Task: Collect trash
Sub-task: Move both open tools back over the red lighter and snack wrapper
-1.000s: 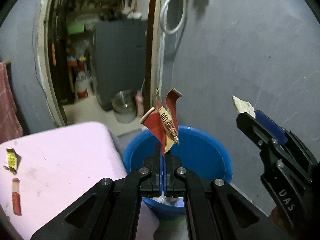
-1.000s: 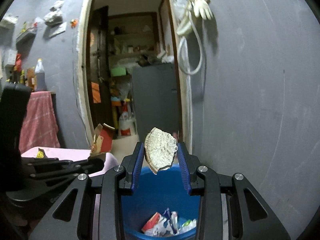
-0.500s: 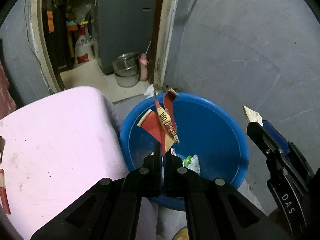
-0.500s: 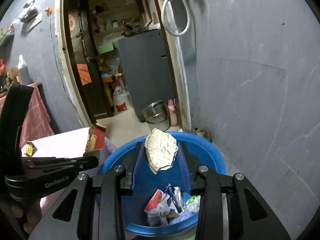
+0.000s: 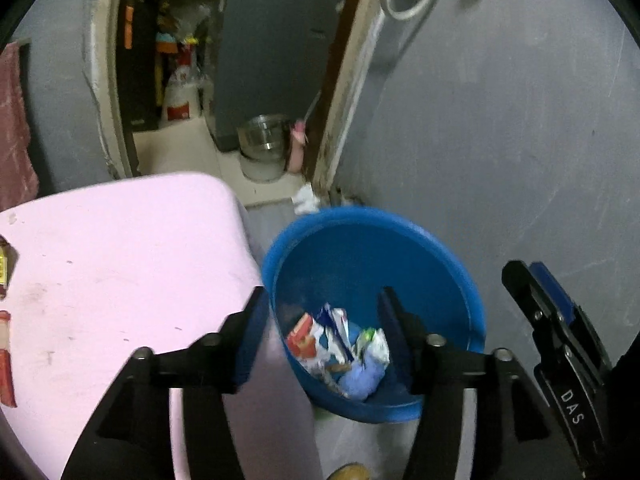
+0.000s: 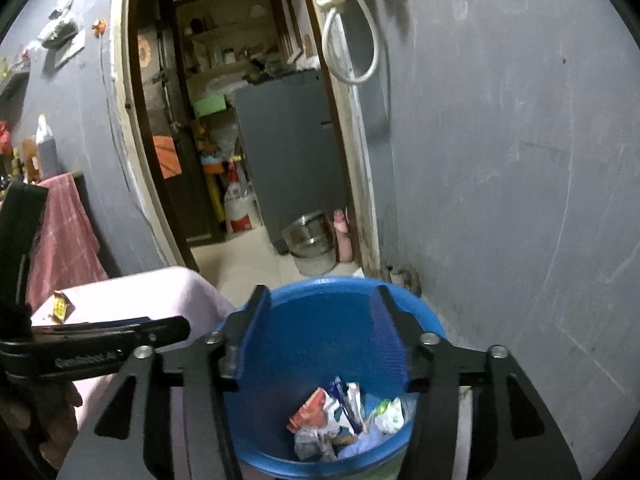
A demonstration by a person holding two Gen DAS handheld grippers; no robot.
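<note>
Above the blue bin (image 5: 460,280), both the left gripper (image 5: 322,312) and the right gripper (image 6: 318,314) had just opened and stood empty, while wrappers (image 5: 6,344) remained at the pink table's (image 5: 120,264) left edge.

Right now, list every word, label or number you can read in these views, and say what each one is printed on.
"DAS": white letters on the body of the right tool, in the left wrist view.
Blurred white lettering on the left tool, in the right wrist view: not readable.
Print on the wrappers in the blue bucket: too small.
Label on the white sack beyond the doorway: too blurred.
Yellow packet on the pink table: unreadable.
</note>
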